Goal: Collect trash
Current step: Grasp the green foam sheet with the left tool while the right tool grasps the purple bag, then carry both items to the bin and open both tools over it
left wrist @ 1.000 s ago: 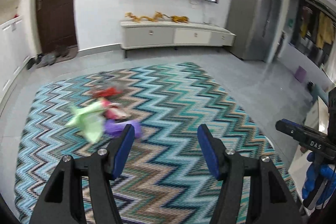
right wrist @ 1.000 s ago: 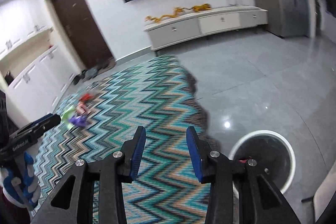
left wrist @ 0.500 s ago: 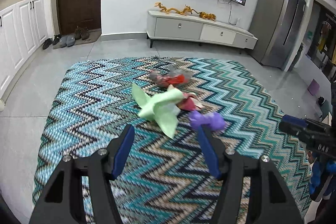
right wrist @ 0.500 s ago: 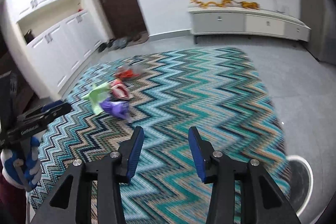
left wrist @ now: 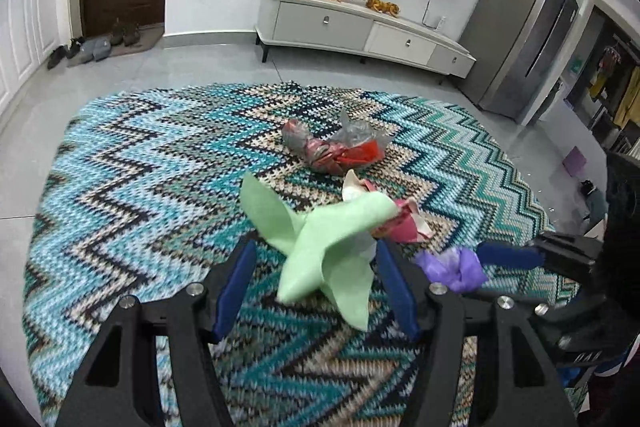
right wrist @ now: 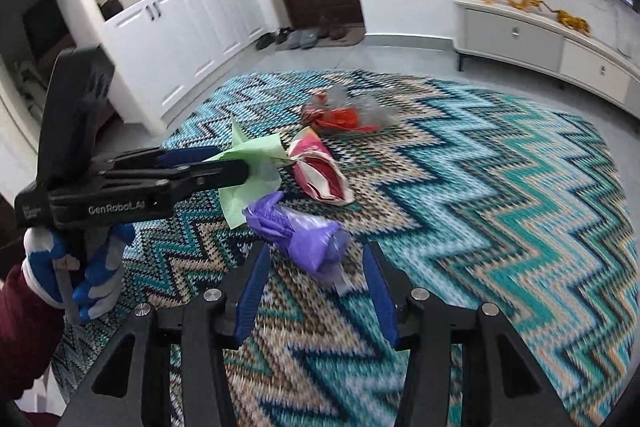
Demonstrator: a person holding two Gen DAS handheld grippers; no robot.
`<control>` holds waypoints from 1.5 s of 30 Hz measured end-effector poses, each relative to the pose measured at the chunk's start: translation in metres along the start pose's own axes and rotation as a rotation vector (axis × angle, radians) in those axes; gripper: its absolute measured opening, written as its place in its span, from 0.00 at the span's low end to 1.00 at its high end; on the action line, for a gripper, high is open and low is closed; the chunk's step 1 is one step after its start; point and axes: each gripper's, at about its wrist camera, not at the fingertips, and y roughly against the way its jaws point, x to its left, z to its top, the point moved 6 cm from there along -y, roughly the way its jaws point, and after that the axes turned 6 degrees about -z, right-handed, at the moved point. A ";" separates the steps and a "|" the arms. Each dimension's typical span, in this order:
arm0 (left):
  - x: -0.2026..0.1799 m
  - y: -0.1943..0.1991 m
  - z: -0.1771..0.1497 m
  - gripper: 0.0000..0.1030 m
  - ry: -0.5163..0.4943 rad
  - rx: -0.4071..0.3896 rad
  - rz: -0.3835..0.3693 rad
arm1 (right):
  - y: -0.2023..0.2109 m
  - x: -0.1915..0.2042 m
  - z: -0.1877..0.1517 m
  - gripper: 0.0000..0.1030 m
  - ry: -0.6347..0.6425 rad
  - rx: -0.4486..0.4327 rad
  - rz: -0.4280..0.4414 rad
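**Both claws over the litter on the zigzag rug**

The left gripper (left wrist: pixel 314 285) hangs with its jaws spread, the crumpled green paper (left wrist: pixel 320 247) lying between them but not pinched. Just right of it, the red-and-white wrapper (right wrist: pixel 320 175) rests on the rug (left wrist: pixel 120 187) (a red-and-silver foil wad (left wrist: pixel 332 149) lies farther back). The right gripper (right wrist: pixel 316 291) is spread around the purple bag (right wrist: pixel 304 233), its pads clear of it.
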 end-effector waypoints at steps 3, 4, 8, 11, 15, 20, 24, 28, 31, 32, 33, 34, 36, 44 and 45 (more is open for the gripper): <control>0.003 -0.010 0.004 0.59 0.000 0.009 -0.006 | -0.011 0.003 0.002 0.45 0.015 0.011 0.020; 0.004 -0.012 0.005 0.59 -0.001 0.010 -0.004 | -0.014 0.004 0.003 0.45 0.020 0.015 0.020; 0.008 -0.017 0.007 0.59 0.015 0.004 -0.015 | -0.025 0.007 0.003 0.45 0.023 0.024 0.033; 0.013 -0.019 0.009 0.57 0.036 -0.007 -0.025 | -0.029 0.009 0.003 0.44 0.019 0.019 0.044; 0.019 -0.020 0.009 0.41 0.050 -0.012 -0.026 | -0.031 0.009 0.007 0.39 -0.006 0.003 0.062; 0.020 -0.017 0.005 0.24 0.047 -0.016 -0.017 | -0.029 0.001 0.010 0.36 -0.036 -0.014 0.063; 0.016 -0.012 0.003 0.18 0.029 -0.033 -0.001 | -0.024 -0.006 0.011 0.35 -0.057 -0.033 0.057; 0.011 -0.008 0.000 0.17 0.017 -0.036 0.002 | -0.015 -0.020 0.008 0.35 -0.089 -0.050 0.046; 0.003 -0.007 -0.002 0.17 0.012 -0.030 -0.005 | -0.004 -0.029 0.002 0.35 -0.128 -0.069 0.038; -0.001 -0.008 -0.003 0.17 0.010 -0.026 -0.014 | 0.001 -0.034 -0.001 0.35 -0.144 -0.077 0.033; -0.006 -0.009 -0.003 0.16 0.007 -0.023 -0.023 | 0.005 -0.036 -0.003 0.35 -0.154 -0.082 0.028; -0.013 -0.010 -0.004 0.16 -0.002 -0.019 -0.034 | 0.012 -0.042 -0.008 0.35 -0.168 -0.089 0.021; -0.027 -0.012 -0.004 0.16 -0.024 -0.016 -0.051 | 0.022 -0.047 -0.014 0.35 -0.183 -0.098 0.005; -0.095 -0.015 -0.001 0.16 -0.099 -0.022 -0.122 | 0.077 -0.083 -0.046 0.35 -0.249 -0.147 -0.086; -0.105 -0.014 -0.001 0.16 -0.115 -0.025 -0.124 | 0.082 -0.086 -0.049 0.35 -0.257 -0.153 -0.095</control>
